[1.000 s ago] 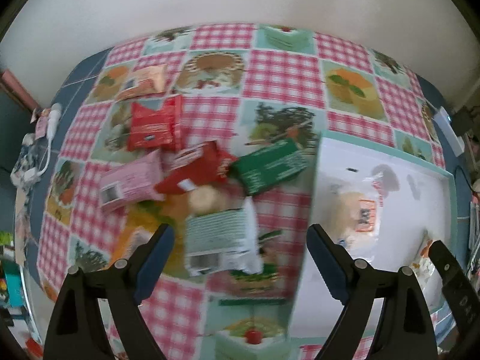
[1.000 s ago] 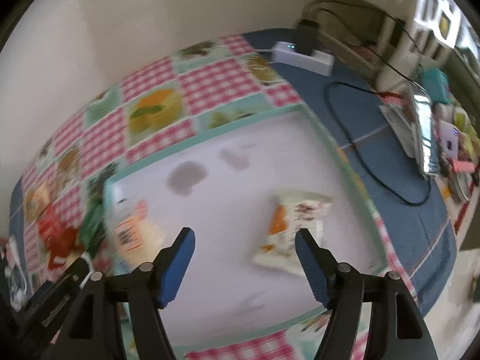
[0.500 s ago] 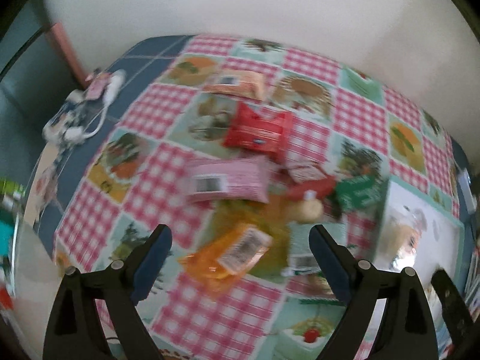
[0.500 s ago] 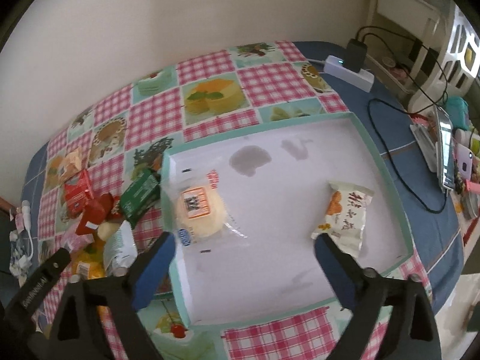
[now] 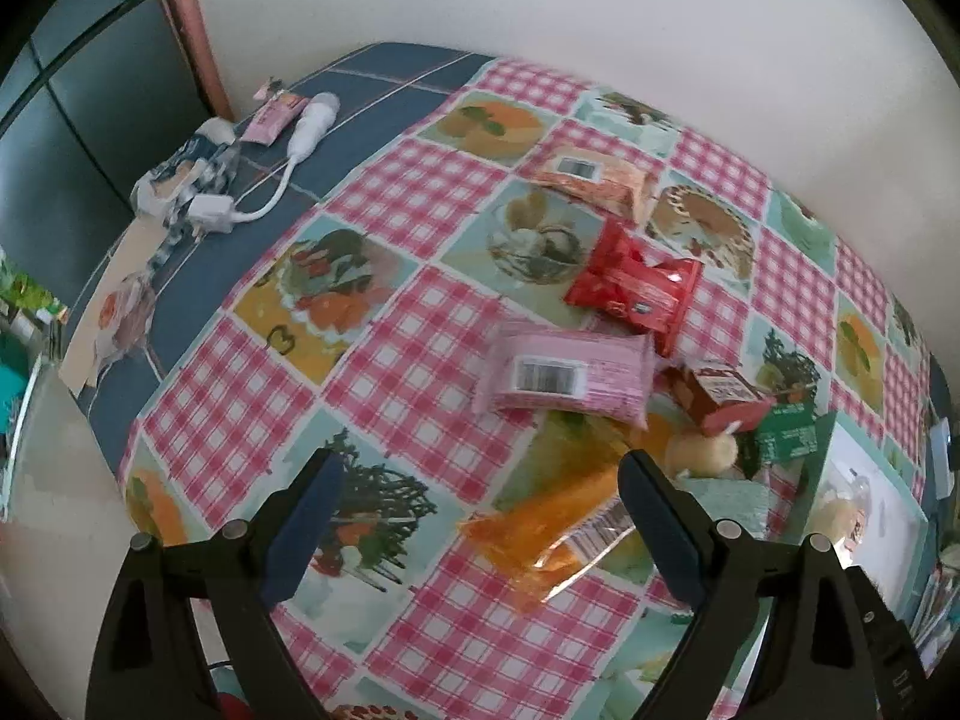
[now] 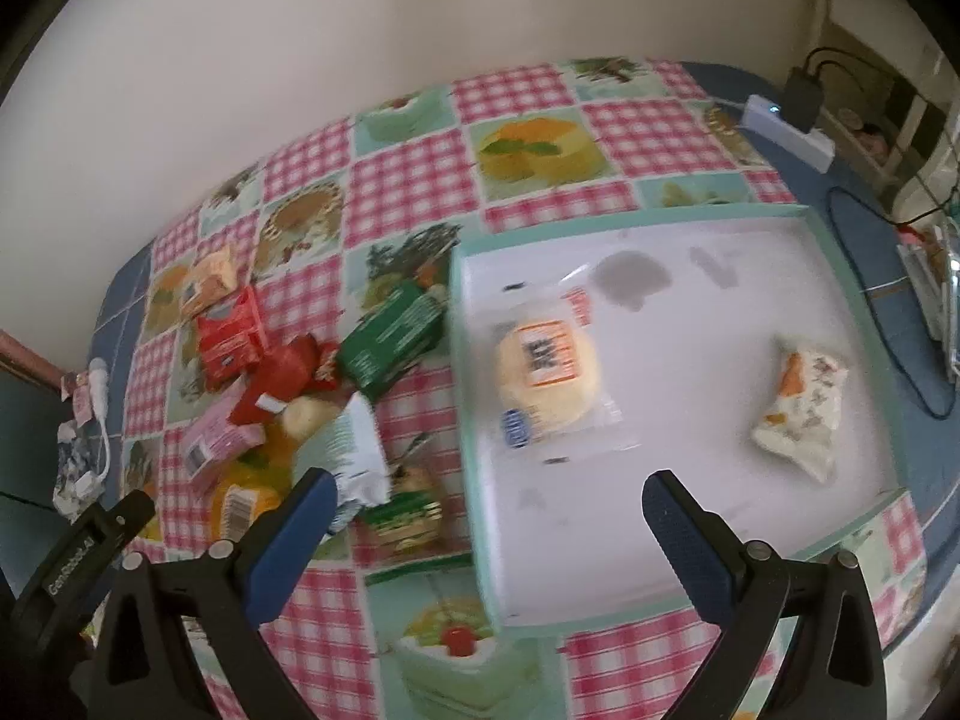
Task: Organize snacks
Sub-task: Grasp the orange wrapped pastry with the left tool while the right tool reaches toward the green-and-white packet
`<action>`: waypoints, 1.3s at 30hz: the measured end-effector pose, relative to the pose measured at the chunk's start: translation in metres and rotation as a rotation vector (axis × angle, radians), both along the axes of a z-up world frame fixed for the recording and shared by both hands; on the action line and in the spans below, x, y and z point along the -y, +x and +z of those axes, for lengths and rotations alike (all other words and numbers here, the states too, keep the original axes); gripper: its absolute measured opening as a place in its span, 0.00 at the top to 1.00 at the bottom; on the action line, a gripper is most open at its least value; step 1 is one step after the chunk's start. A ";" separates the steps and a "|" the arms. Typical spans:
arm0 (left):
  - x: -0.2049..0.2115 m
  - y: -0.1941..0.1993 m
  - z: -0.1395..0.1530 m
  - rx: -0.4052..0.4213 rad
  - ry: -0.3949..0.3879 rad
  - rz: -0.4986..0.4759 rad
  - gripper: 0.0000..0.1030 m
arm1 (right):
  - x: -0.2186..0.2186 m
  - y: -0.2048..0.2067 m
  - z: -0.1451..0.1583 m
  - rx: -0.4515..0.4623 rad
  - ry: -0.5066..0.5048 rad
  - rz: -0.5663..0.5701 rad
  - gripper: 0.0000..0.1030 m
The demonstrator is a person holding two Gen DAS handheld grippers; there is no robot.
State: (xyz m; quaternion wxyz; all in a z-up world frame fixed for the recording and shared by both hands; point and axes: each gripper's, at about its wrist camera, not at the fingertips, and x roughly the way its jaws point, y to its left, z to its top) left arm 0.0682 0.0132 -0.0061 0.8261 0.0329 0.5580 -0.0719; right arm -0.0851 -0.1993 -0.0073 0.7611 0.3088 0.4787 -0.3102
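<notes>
A pile of snacks lies on the checked tablecloth: an orange packet (image 5: 558, 531), a pink packet (image 5: 570, 375), a red packet (image 5: 636, 288), a red box (image 5: 723, 399) and a green box (image 6: 390, 339). My left gripper (image 5: 480, 516) is open and empty, hovering above the orange packet. A white tray with a teal rim (image 6: 678, 516) holds a round bun in clear wrap (image 6: 549, 369) and a white-and-orange packet (image 6: 801, 405). My right gripper (image 6: 486, 537) is open and empty over the tray's near left edge.
A peach packet (image 5: 591, 174) lies apart at the back of the cloth. A white cable and small items (image 5: 240, 180) lie on the blue table at the left. A power strip (image 6: 786, 129) and cables lie at the back right. A wall runs behind the table.
My left gripper has swung left and back from the tray, and the pile now sits to its right. My right gripper has pulled back and left, from over the tray middle to its left edge.
</notes>
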 end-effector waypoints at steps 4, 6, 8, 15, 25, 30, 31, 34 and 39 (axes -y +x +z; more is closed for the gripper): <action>-0.007 0.006 -0.008 -0.027 0.002 0.010 0.10 | -0.011 0.011 -0.007 -0.008 0.025 0.026 0.00; -0.007 0.008 -0.013 -0.047 0.002 0.003 0.10 | -0.017 0.017 -0.012 -0.024 0.027 0.044 0.00; -0.006 0.009 -0.017 -0.066 -0.003 -0.007 0.10 | -0.021 0.021 -0.016 -0.040 0.030 0.057 0.00; 0.007 0.007 -0.028 -0.108 0.008 -0.067 0.10 | -0.026 0.029 -0.032 -0.114 0.029 0.074 0.00; 0.031 0.003 -0.050 -0.176 0.059 -0.160 0.10 | -0.022 0.029 -0.043 -0.174 0.009 0.067 0.00; 0.041 0.000 -0.057 -0.198 0.066 -0.197 0.10 | -0.014 0.024 -0.042 -0.175 0.004 0.041 0.00; 0.044 0.000 -0.059 -0.200 0.073 -0.208 0.10 | -0.013 0.023 -0.042 -0.174 0.005 0.039 0.00; 0.054 -0.004 -0.067 -0.218 0.099 -0.235 0.10 | -0.010 0.022 -0.043 -0.174 0.008 0.028 0.00; 0.068 -0.006 -0.081 -0.236 0.129 -0.252 0.10 | -0.007 0.020 -0.043 -0.180 0.006 0.015 0.00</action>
